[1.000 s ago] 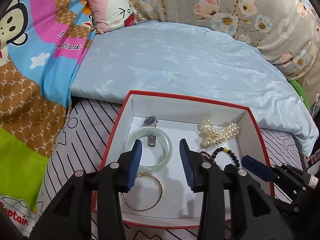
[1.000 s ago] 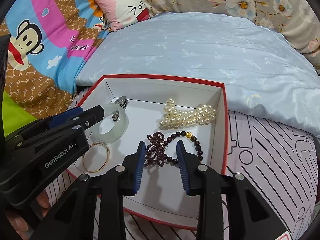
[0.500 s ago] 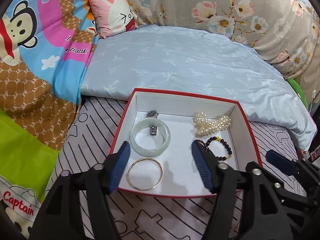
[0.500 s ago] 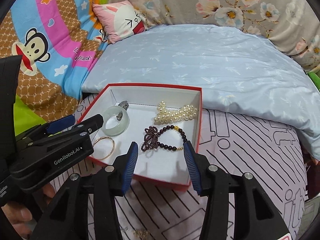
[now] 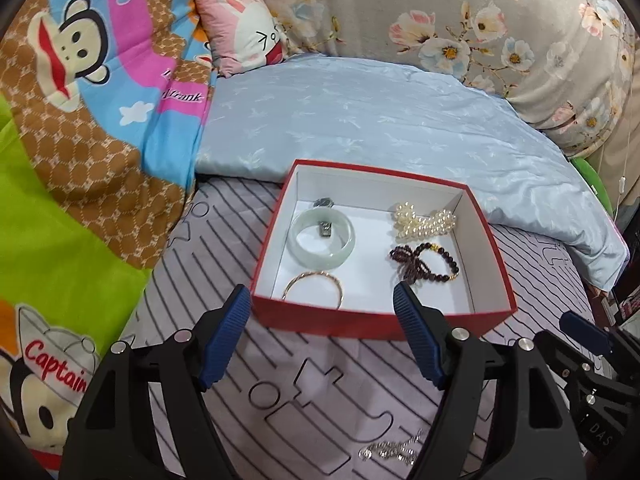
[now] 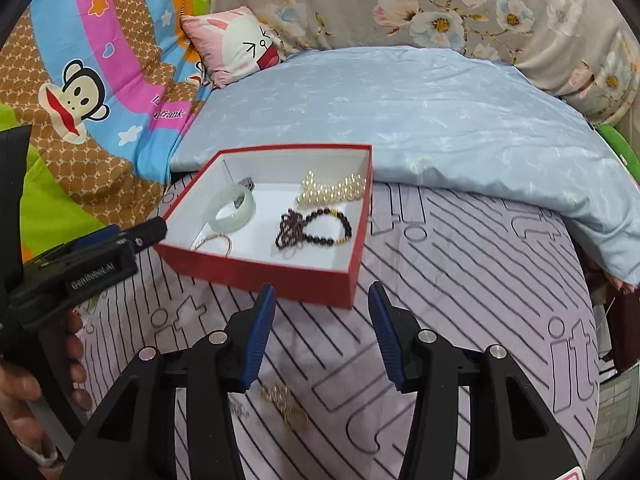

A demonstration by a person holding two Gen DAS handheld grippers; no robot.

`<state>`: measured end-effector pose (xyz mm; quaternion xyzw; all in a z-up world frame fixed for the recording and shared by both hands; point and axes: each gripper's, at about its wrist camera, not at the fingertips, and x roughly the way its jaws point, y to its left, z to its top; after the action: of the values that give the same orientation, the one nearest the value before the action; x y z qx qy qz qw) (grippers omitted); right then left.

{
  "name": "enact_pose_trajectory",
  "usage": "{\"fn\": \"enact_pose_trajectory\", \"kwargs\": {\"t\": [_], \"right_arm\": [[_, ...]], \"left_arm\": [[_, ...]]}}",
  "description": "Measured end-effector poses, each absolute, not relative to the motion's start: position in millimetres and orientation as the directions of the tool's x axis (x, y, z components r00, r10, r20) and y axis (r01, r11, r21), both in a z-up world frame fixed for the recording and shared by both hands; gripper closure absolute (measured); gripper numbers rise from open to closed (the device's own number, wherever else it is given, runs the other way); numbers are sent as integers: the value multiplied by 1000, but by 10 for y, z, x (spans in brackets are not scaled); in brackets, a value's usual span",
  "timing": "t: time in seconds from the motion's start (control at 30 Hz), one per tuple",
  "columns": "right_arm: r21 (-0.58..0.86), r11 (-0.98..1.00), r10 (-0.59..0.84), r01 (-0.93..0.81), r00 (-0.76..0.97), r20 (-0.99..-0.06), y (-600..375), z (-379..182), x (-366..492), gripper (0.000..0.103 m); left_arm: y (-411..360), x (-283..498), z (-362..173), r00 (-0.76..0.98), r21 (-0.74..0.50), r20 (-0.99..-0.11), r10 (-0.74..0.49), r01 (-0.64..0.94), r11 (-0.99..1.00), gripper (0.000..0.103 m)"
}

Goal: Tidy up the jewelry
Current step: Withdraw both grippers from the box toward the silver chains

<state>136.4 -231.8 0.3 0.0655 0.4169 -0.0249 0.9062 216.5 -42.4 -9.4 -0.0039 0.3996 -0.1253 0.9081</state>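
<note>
Both claws hang wide open and empty above a striped bedsheet [image 6: 460,264], short of the red jewelry box, with the sorting only part done. Nearest, under the right claw [image 6: 322,328], a gold chain [image 6: 285,402] lies loose on the sheet just below and between its blue pads, beside a thinner silver strand [image 6: 239,409] off toward its left finger. In the left wrist view a silver chain [image 5: 394,450] lies heaped below the left claw [image 5: 322,330], near its right finger; whether it is that same silver strand cannot be told. These pieces are what appears left to collect.

Just beyond both claws' tips sits the red box [image 5: 380,322], open, its near wall facing them. Inside, ahead of the left claw: a gold bangle [image 5: 316,286] nearest, then a pale jade bangle [image 5: 323,238], with a wristwatch [image 5: 325,216] lying partly under it and through its ring. Further right are a dark beaded bracelet [image 5: 424,260] and, behind it, a pearl strand [image 5: 424,220]. Five items look already stowed.

Past the box lie a blue quilt [image 5: 380,128], a pink cartoon pillow [image 5: 244,32] and floral bedding [image 5: 480,20].
</note>
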Motion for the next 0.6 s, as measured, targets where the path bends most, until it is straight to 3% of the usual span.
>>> {"fn": "enact_pose_trajectory", "kwargs": {"t": [0.6], "right_arm": [[84, 993, 19, 86, 577, -817, -2163, -463, 443, 55]], "left_arm": [[-53, 1160, -578, 568, -87, -800, -196, 215, 973, 31]]}}
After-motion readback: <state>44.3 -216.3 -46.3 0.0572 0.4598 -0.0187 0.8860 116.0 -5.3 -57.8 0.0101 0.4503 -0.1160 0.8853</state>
